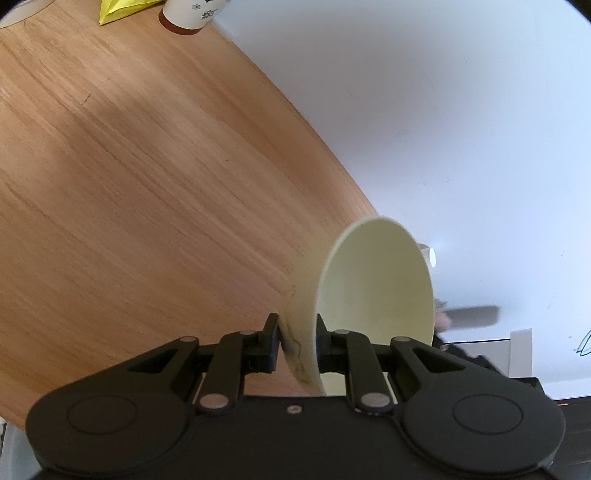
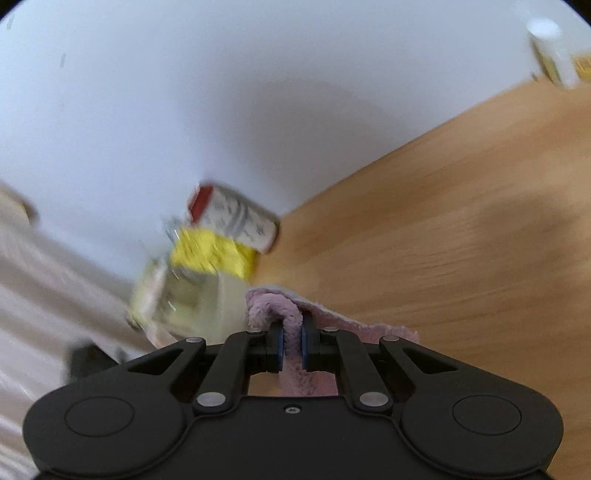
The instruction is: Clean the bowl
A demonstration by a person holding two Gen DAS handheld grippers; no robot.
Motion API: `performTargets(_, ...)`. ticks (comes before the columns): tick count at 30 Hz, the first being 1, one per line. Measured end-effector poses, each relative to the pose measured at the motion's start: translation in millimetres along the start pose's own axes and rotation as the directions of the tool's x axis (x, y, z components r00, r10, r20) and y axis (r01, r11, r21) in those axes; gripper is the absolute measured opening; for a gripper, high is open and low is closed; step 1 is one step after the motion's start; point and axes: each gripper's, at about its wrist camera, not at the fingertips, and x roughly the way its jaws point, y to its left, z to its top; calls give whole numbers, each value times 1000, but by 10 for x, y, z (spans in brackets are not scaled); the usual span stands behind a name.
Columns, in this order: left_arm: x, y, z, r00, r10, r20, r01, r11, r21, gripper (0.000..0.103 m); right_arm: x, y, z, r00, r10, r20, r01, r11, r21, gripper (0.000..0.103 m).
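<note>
Wood-grain surface (image 1: pixel 129 184) fills the left wrist view beneath a white wall (image 1: pixel 461 110), and its far edge runs diagonally from the top centre down toward the lower right. At the far edge, near the top of that view, stand a white cup with a dark base (image 1: pixel 188 16) and, just beside it, a yellow packet (image 1: pixel 118 9). The left hand-held gripper (image 1: pixel 297 345) has its jaws narrowed onto the rim of a pale cream bowl (image 1: pixel 373 295), one pad on the stained outer wall and the other inside. The bowl is tipped on its side, raised off the surface close to its far edge, with its open mouth facing right. A bit of pink fabric (image 1: pixel 443 319) shows past the bowl's right rim, blurred. In the right wrist view, which is smeared by motion, the same surface (image 2: pixel 461 240) slopes across the right half against the wall (image 2: pixel 184 92). The right hand-held gripper (image 2: pixel 291 345) is clamped tight on a fold of pink fluffy cloth (image 2: pixel 273 306), which bunches above the pads and hangs below them. Beyond it, at the surface's far edge, lie a yellow packet (image 2: pixel 214 253), a white container with a red end (image 2: pixel 236 218) and a blurred pale object (image 2: pixel 184 299) that I cannot identify. A white bottle (image 2: pixel 550 51) stands at the far upper right.
</note>
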Motion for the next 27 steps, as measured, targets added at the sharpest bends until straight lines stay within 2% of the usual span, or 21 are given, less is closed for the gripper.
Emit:
performTargets(2, 13, -6, -4, 1000, 0, -5, 0, 1000, 0, 15, -45, 12, 36, 999, 31, 21, -31, 999, 8, 10)
performTargets(8, 39, 25, 0, 1000, -1, -9, 0, 1000, -21, 13, -75, -140, 32, 993, 104, 55, -114, 971, 210, 10)
performTargets(13, 60, 13, -3, 1000, 3, -9, -3, 1000, -19, 13, -71, -372, -96, 977, 180, 117, -213, 870, 444, 10)
performTargets(19, 96, 18, -8, 1000, 9, -16, -10, 1000, -25, 14, -10, -473, -228, 969, 168, 180, -242, 777, 581, 10)
performTargets(24, 97, 16, -16, 1000, 7, -15, -8, 1000, -29, 14, 62, -485, -289, 974, 113, 196, -215, 730, 649, 10)
performTargets(27, 108, 25, -16, 1000, 3, -16, -4, 999, -34, 14, 118, -475, -293, 982, 69, 177, -171, 728, 664, 10)
